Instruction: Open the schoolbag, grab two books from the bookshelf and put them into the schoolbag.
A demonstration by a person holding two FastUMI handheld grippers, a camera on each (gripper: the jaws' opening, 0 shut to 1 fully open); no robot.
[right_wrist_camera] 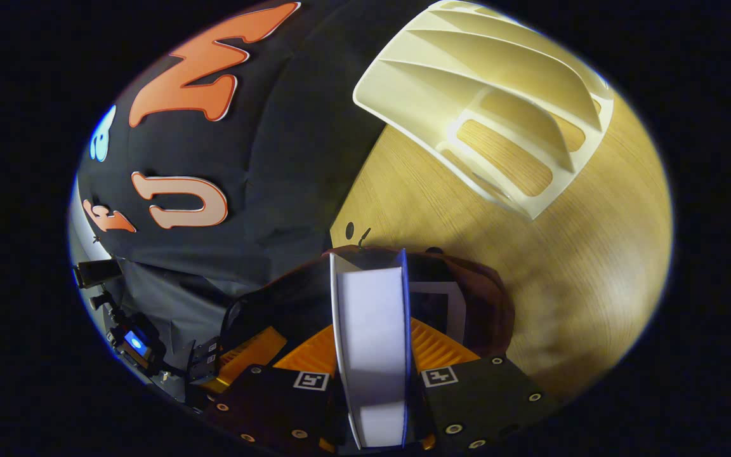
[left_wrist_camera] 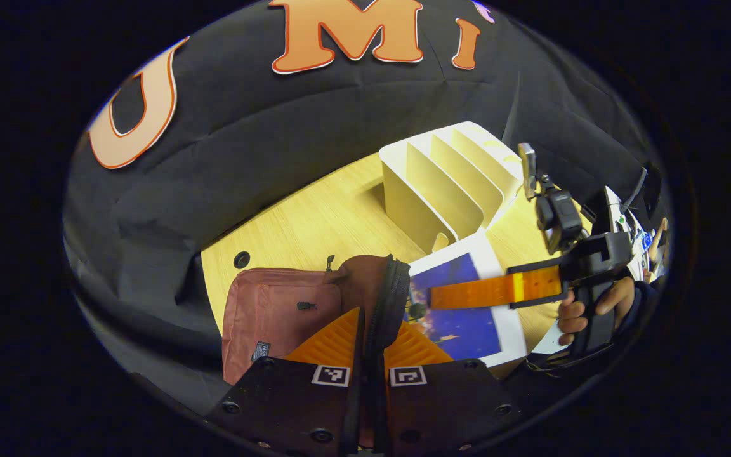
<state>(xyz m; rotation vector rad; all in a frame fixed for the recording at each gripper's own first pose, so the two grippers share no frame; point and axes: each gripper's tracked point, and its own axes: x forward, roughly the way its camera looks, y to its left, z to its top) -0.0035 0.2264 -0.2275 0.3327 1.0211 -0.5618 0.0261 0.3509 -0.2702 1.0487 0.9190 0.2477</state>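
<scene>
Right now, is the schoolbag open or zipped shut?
Open. The left gripper is shut on the schoolbag rim, and the right gripper holds a book at the gaping mouth.

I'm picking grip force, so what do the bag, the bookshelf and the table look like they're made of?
Bag: soft woven fabric, matte maroon; it sags and has stitched seams and a zipper. Bookshelf: likely moulded plastic, smooth cream, with thin one-piece dividers; painted metal is possible. Table: pale wood grain with a smooth, faint sheen, probably laminate rather than solid wood.
</scene>
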